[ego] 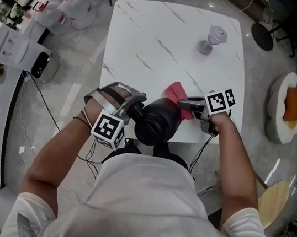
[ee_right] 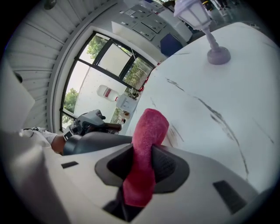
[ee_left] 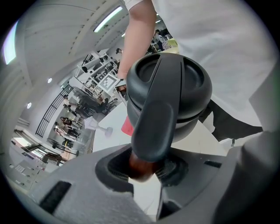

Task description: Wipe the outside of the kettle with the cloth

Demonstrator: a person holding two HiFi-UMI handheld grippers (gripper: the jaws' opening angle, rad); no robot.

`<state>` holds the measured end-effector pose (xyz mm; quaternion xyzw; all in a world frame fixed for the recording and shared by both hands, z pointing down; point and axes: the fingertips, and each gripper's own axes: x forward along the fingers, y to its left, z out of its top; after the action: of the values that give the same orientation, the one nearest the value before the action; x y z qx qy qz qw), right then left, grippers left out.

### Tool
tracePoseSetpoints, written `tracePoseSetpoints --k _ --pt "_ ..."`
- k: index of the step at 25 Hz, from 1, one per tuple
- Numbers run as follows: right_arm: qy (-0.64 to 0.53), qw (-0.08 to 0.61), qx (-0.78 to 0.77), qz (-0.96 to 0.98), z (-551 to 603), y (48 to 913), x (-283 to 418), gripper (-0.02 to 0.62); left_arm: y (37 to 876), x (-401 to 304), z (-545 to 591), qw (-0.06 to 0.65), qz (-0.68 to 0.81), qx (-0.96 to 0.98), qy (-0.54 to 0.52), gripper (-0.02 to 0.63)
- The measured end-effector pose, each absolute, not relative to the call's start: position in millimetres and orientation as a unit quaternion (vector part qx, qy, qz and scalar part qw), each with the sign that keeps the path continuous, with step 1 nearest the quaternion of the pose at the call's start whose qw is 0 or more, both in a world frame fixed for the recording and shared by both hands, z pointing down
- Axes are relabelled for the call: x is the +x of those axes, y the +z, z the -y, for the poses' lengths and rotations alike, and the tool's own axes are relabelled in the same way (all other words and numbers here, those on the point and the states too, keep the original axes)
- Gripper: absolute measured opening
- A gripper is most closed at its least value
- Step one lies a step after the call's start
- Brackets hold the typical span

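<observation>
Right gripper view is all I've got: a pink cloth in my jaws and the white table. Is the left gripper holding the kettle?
Observer: Yes, the left gripper is shut on the handle of the kettle.
Operator: Is the lid on?
Observer: Yes, the lid is on.
Operator: Where's my cloth against it?
Observer: In the head view the cloth is right beside the kettle's far side; I can't tell if they touch.
</observation>
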<state>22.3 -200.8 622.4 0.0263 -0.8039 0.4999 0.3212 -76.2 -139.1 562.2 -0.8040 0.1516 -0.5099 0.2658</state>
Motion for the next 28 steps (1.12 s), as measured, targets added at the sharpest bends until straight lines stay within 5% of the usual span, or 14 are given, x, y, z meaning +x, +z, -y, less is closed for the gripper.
tracePoseSetpoints --k 15,20,28 --pt "0.443 0.363 0.103 0.813 224.5 628.8 49.5 0.118 555.9 -61.7 138.5 0.297 -0.134 -0.786 -0.525 0.115" --pt "0.388 0.342 -0.022 0.856 202.7 542.6 10.4 0.120 554.6 -60.7 144.1 0.312 -0.126 -0.766 -0.547 0.115" --pt "0.307 0.399 -0.206 0.839 141.4 478.1 -25.1 0.120 554.3 -58.6 145.4 0.302 -0.129 -0.766 -0.552 0.115"
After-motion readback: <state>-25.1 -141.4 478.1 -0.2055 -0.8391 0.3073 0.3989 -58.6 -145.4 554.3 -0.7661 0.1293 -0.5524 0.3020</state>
